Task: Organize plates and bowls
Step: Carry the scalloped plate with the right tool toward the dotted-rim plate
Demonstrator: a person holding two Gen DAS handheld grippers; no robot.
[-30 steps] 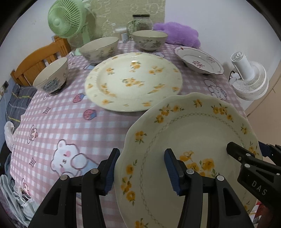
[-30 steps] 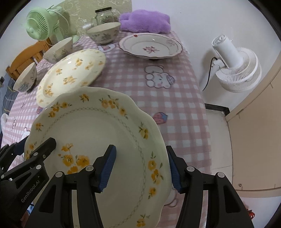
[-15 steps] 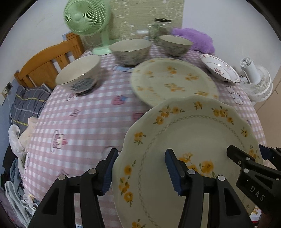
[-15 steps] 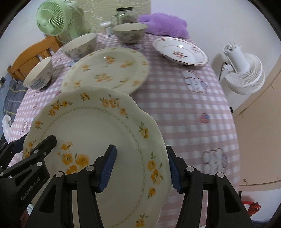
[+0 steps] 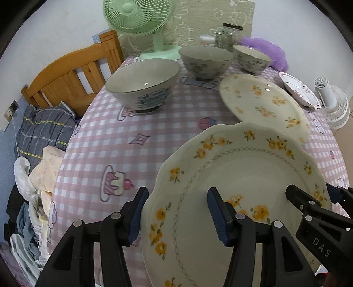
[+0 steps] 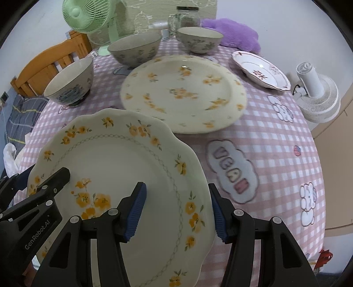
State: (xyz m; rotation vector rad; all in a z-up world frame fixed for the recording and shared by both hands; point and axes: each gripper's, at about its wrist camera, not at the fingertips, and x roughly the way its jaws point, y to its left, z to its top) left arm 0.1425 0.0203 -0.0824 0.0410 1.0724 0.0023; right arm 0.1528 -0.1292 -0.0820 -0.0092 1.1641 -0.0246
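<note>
Grippers first: my left gripper [image 5: 177,213] has its two blue pads on either side of the left rim of the scalloped plate [image 5: 242,176], one under it and one on top. My right gripper [image 6: 177,208] does the same on the plate's right rim. I am holding this plate with both tools, and it sits up off the pink checked tablecloth [image 6: 275,136], close to the near edge of the table.

Just past it lies the big flower plate [image 6: 183,92], flat on the cloth. Its near edge is partly hidden behind the plate I hold. A small red-trimmed plate [image 6: 260,70] sits farther to the right.

Three bowls stand behind: the blue-pattern bowl [image 5: 143,86] on the left, the middle bowl [image 5: 205,61], and the far bowl [image 5: 251,58]. They do not touch each other.

At the back are a green fan [image 5: 136,15], a glass jar [image 5: 229,35] and a purple cushion [image 6: 231,33]. A white fan [image 6: 317,99] stands off the table's right side.
</note>
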